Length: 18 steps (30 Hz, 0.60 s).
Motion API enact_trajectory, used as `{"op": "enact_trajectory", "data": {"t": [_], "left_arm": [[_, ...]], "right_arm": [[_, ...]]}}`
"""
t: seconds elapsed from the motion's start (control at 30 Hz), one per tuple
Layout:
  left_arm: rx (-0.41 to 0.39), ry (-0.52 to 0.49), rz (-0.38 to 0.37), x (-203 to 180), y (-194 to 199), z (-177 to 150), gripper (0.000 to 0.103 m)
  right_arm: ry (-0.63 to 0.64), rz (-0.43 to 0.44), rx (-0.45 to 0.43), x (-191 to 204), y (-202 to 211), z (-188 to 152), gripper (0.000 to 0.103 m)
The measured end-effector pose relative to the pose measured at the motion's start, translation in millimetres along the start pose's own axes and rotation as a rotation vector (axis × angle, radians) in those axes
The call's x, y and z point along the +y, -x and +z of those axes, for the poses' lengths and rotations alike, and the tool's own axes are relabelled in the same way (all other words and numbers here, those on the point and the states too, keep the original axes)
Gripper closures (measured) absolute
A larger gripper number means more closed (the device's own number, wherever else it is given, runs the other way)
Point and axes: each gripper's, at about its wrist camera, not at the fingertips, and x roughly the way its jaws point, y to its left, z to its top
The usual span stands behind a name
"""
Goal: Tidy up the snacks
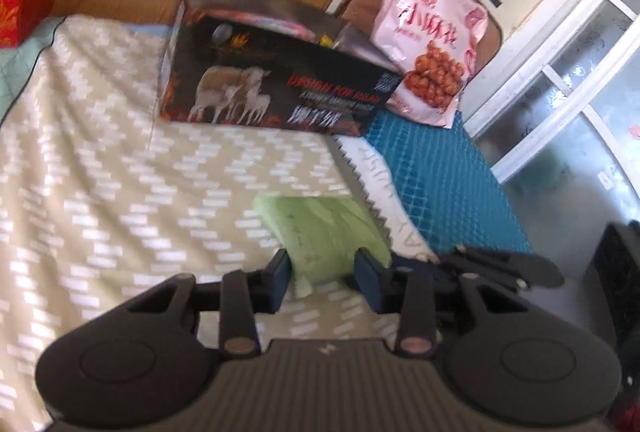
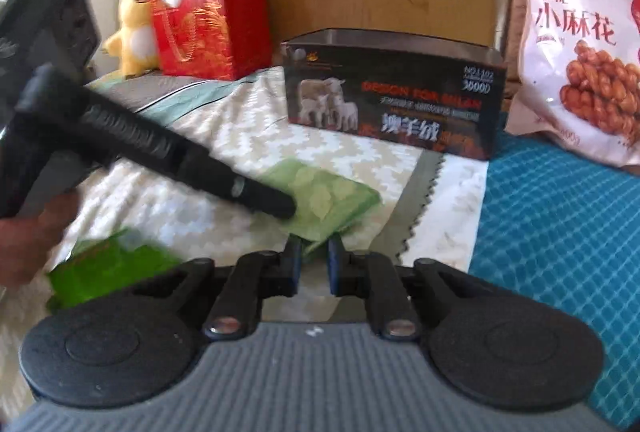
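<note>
Two claws on one pale green soft snack packet (image 1: 328, 232) lying on the bed's zigzag blanket (image 1: 120, 172): left claw (image 1: 322, 274) clamps its near edge, right claw (image 2: 314, 260) pinches its corner. I'd lift together, gently, toward the black open-top box (image 1: 276, 88).

Pink bag (image 2: 576, 56) runs off the right edge, its base lost behind the blue mat's rise. Box (image 1: 276, 88) lettering smears into blur. Bright green packet (image 2: 108, 268) is half hidden by the gripper body, its print unreadable.
</note>
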Motion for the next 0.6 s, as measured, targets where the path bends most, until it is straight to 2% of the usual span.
{"op": "enact_trajectory", "data": {"t": [0.17,0.23,0.33,0.43,0.5,0.57,0.6], "left_arm": [[-0.095,-0.047,-0.077,-14.0,23.6,36.2,0.070],[-0.142,-0.081,-0.067,-21.0,25.7,54.5,0.070],[-0.205,-0.097,-0.065,-25.9,24.1,79.6,0.071],[-0.242,-0.091,-0.012,-22.3,17.0,101.9,0.071],[-0.228,-0.058,-0.018,-15.8,18.0,105.0,0.071],[-0.225,-0.073,-0.059,-9.3,24.8,95.4,0.069],[-0.218,-0.084,-0.047,-6.3,25.7,90.0,0.067]], "right_arm": [[-0.004,-0.029,-0.154,-12.1,16.2,29.1,0.088],[0.000,-0.046,-0.212,-17.9,18.1,46.4,0.089],[-0.005,-0.031,-0.249,-27.3,7.3,71.1,0.095],[0.011,-0.052,-0.267,-27.6,-15.4,92.1,0.096],[0.029,-0.078,-0.275,-27.8,-24.7,99.4,0.095],[-0.017,-0.022,-0.265,-37.4,-21.9,98.8,0.094],[-0.029,0.010,-0.263,-41.5,-16.9,94.5,0.093]]}}
